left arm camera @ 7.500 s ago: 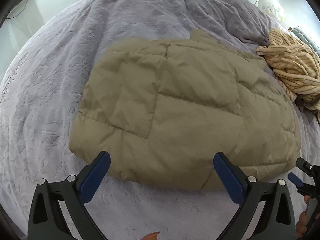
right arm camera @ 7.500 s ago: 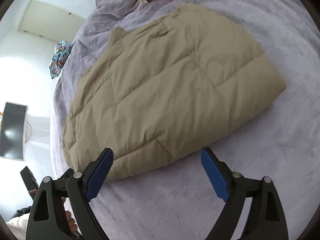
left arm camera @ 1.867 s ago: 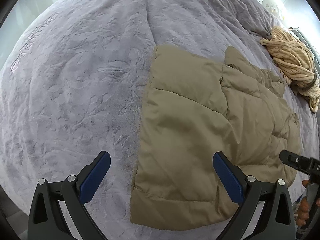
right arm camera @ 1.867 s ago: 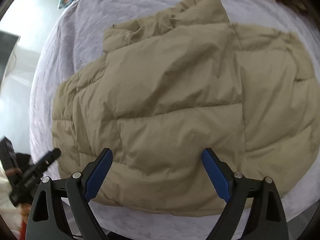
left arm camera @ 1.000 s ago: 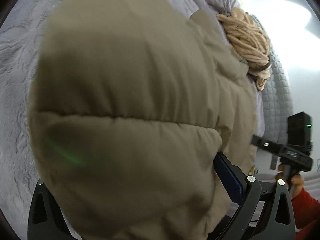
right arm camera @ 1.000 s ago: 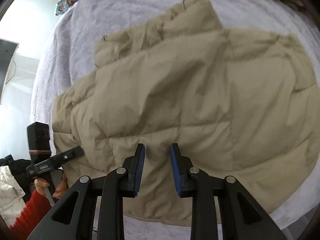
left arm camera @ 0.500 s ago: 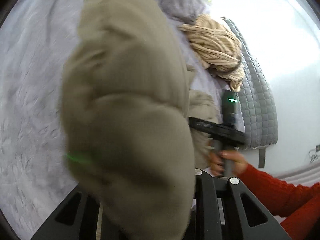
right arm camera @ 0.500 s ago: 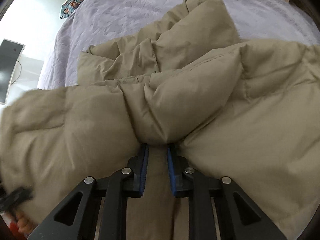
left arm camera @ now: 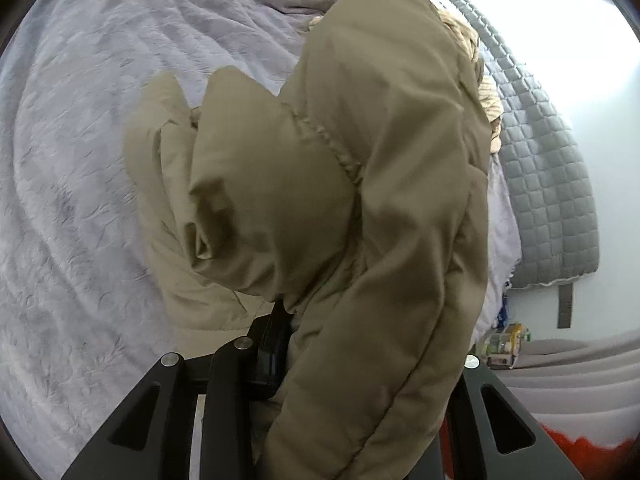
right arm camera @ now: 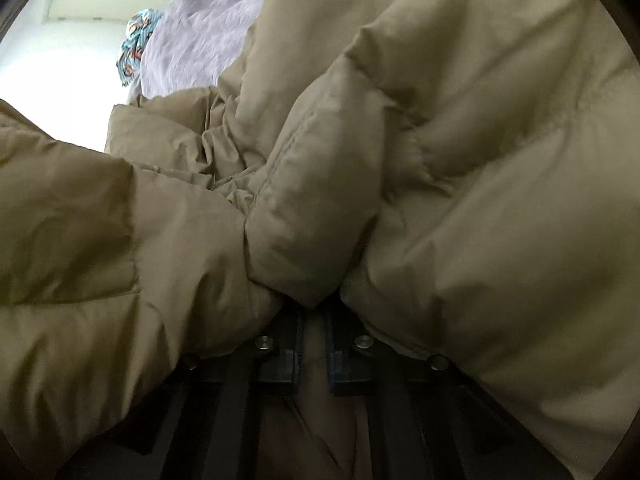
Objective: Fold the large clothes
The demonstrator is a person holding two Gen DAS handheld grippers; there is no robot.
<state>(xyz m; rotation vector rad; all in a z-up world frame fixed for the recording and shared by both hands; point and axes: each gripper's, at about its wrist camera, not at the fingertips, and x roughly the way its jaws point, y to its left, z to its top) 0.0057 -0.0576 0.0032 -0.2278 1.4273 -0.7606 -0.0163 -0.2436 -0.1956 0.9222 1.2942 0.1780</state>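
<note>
A tan quilted puffer jacket (left arm camera: 360, 184) hangs bunched up above the lilac bed. My left gripper (left arm camera: 288, 320) is shut on a fold of it; the fabric drapes over the jaws and hides the right fingertip. In the right wrist view the same jacket (right arm camera: 460, 168) fills nearly the whole frame. My right gripper (right arm camera: 314, 320) is shut on a pinched fold, with the blue pads close together around the cloth. The jacket's lower part still trails toward the bed.
The lilac plush bedspread (left arm camera: 80, 152) spreads to the left. A cream striped knit garment (left arm camera: 486, 92) lies behind the jacket by a grey quilted headboard (left arm camera: 552, 184). A patterned blue cloth (right arm camera: 134, 50) lies at the bed's far edge.
Both grippers closed on the jacket's edge and lifted it off the bed. It has gone from flat to bunched and hanging, and rose further in the last half second.
</note>
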